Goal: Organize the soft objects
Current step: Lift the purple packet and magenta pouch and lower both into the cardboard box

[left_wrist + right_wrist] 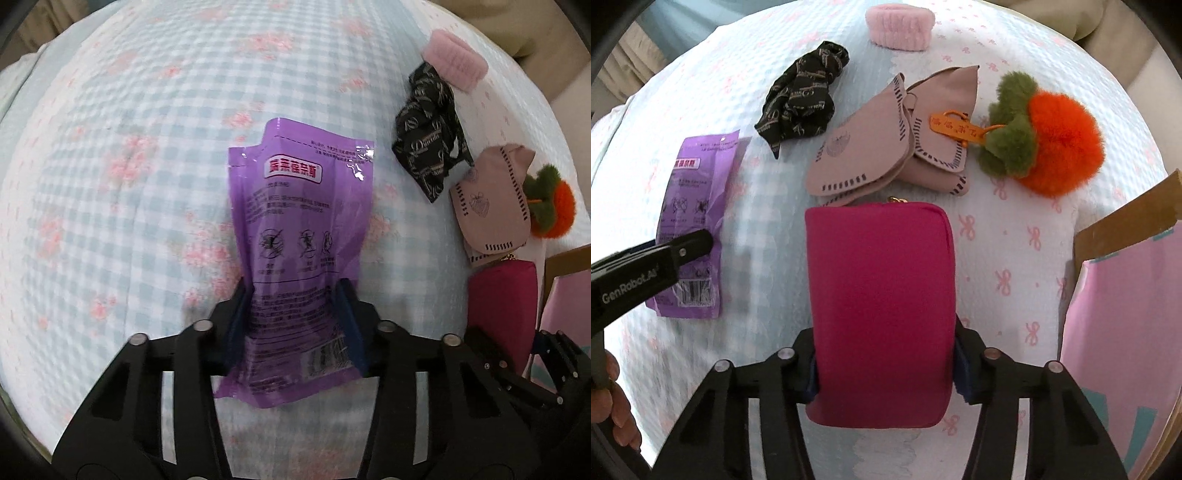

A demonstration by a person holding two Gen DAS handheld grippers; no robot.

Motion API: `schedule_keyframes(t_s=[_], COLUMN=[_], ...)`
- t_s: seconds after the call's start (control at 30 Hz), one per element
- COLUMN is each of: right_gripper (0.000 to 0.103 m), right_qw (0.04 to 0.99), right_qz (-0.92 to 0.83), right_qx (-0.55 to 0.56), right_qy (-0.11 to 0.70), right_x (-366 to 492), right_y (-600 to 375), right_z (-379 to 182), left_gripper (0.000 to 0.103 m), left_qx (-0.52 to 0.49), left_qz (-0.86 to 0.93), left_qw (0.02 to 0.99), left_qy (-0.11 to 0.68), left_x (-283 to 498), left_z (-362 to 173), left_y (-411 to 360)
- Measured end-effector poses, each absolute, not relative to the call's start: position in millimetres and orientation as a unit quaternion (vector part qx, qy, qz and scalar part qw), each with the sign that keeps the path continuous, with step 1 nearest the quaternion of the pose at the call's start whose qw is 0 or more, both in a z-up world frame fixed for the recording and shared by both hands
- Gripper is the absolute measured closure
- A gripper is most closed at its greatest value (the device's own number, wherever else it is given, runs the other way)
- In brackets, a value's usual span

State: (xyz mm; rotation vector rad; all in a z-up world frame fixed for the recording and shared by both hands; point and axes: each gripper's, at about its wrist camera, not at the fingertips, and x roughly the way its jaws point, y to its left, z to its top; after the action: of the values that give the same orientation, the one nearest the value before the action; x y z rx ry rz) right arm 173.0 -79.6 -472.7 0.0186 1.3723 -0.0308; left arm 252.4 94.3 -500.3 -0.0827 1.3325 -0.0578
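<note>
A flat purple plastic sachet printed with text is gripped across its lower part by the left gripper, whose jaws are narrowed onto both side edges. In the left wrist view the sachet's long axis runs straight up the centre of the frame, away from the jaws, with its notched top toward the upper middle. A magenta rectangular fabric pouch is clamped in the same way by the right gripper, its long axis also pointing forward, up the middle of the right wrist view.

Both items are seen above a pale blue checked bedspread with pink bows; whether they touch it cannot be told. A pink cardboard box with a brown flap stands at the right edge of the right wrist view, just beside the pouch, so the right gripper is judged the nearer one to it.

Still lying on the bedspread, in the upper part of that view, are a black patterned scarf, a beige stitched leather pouch, an orange and green fluffy pompom and a pink fuzzy band.
</note>
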Motion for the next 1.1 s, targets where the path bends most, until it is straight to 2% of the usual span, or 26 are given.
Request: schedule_keyframes(t_s=[0.2, 0.47, 0.67, 0.93, 1.1], right_gripper=[0.059, 0.062, 0.062, 0.062, 0.062], right_qw=[0.776, 0.787, 0.805, 0.835, 0.853], right_qz=[-0.025, -0.032, -0.034, -0.031, -0.023], right_qx=[0.027, 0.041, 0.051, 0.059, 0.051], right_qy=[0.63, 0.615, 0.59, 0.546, 0.519], right_x=[181.2, 171.5, 163.6, 126.6, 111.8], right_y=[-82.8, -87.6, -81.4, -71.3, -81.1], right_z=[-465.4, -431.8, -374.8, -263.2, -202.1], left_gripper=[0.074, 0.075, 0.075, 0.075, 0.075], left_qx=[-0.058, -0.054, -0.058, -0.058, -0.042], left_qz=[-0.032, -0.036, -0.03, -0.031, -0.043], left_qw=[0.788, 0.801, 0.821, 0.855, 0.869], left_qy=[0.612, 0.595, 0.568, 0.514, 0.491], left_x=[254.6, 251.7, 242.8, 206.5, 180.4], left_z=[-492.3, -454.8, -399.7, -284.0, -231.6], left_y=[108.9, 123.2, 128.5, 140.9, 128.1])
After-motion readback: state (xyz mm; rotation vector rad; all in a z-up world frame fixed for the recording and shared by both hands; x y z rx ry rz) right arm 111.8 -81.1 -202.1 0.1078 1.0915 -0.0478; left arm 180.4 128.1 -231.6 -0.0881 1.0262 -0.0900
